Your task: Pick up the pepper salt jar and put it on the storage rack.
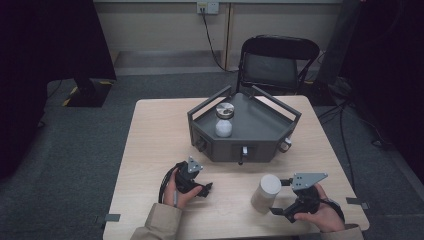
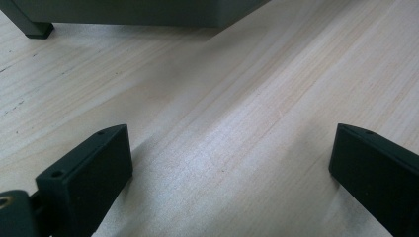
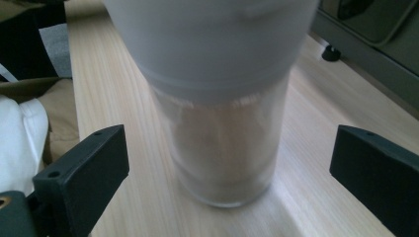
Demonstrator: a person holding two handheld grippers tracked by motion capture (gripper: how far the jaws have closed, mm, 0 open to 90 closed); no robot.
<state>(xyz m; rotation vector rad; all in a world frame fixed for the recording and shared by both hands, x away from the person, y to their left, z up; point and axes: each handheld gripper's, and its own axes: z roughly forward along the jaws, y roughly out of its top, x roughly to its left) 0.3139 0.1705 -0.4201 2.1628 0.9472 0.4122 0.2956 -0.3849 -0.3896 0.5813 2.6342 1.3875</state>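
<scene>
**Right tool brackets the capped jar at the table's near edge**

High view: your right tool (image 1: 278,196) sits low on the near right part of the table (image 1: 150,150), with a pale capped jar (image 1: 265,193) standing upright just beside its tips. Your left tool (image 1: 206,188) rests on the wood at the near left, well apart from the jar, with nothing between its jaws. Behind both, mid-table, stands a dark grey tray (image 1: 260,127) with railed sides; a second, smaller jar (image 1: 224,120) with a metal lid stands on its floor. A black folding chair (image 1: 276,62) stands beyond the far edge of the table, and a wall socket (image 1: 207,7) with a cable hangs behind it.

Left gripper view: your left tool (image 2: 230,163) has its jaws spread wide over bare wood grain. The tray's grey underside and one foot (image 2: 37,30) cross the top edge, a closeness that the high view does not make plain.

Right gripper view: your right tool (image 3: 230,165) is spread wide too, and the jar (image 3: 225,123) stands between its jaws, touching neither. Here you see what the high view hides: a grey cap above a clear body holding pale brownish contents, blurred. The tray (image 3: 365,44) runs along the upper right; a sleeve (image 3: 24,128) shows at the left.
</scene>
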